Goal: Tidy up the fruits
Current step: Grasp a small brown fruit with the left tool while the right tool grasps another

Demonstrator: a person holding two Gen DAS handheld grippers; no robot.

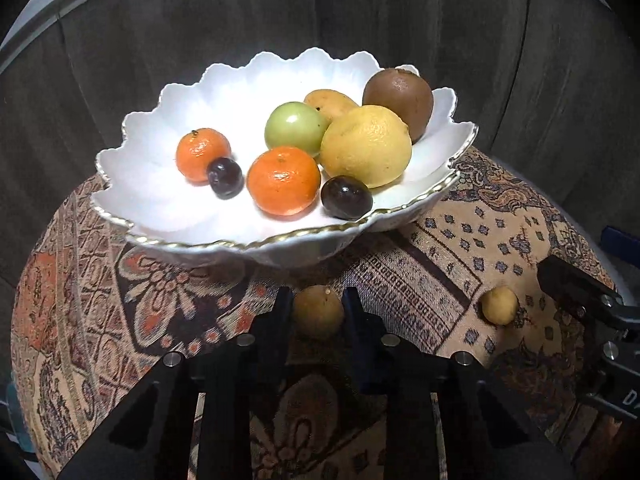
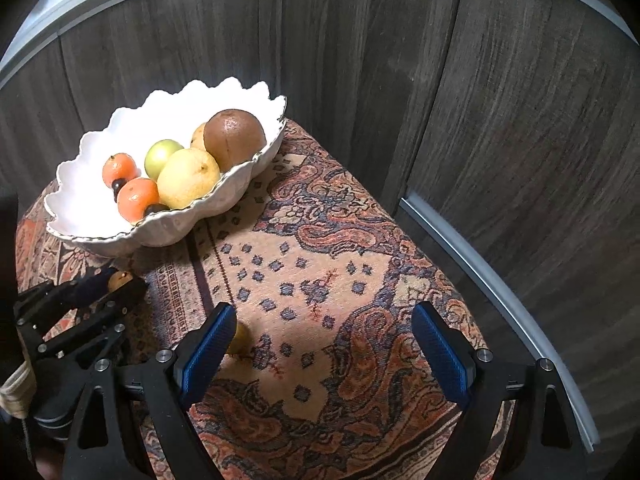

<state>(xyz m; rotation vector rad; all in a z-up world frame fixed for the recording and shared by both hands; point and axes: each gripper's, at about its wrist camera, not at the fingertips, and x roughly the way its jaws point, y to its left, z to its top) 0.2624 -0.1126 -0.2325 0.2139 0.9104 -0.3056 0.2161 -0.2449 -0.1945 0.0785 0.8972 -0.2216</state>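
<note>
A white scalloped bowl (image 1: pixel 160 236) with a gold rim stands on the patterned cloth and holds several fruits: two mandarins (image 1: pixel 283 181), a lemon (image 1: pixel 366 146), a green fruit (image 1: pixel 295 128), a brown fruit (image 1: pixel 399 98) and two dark round ones (image 1: pixel 346 197). Just in front of the bowl, my left gripper (image 1: pixel 318 294) is shut on a small yellow-brown fruit (image 1: pixel 318 314) that rests on the cloth. This grip also shows in the right wrist view, with the left gripper (image 2: pixel 116 282) on that fruit (image 2: pixel 120 279). My right gripper (image 2: pixel 324 316) stands open over the cloth. A second small yellow fruit (image 2: pixel 241 338) lies beside its left finger, partly hidden.
The round table's patterned cloth (image 2: pixel 320 240) stretches bare to the right of the bowl (image 2: pixel 100 240). Dark wood panels (image 2: pixel 480 120) close the scene behind, and the table edge drops off at the right. The second small fruit (image 1: pixel 499 305) lies between the two grippers.
</note>
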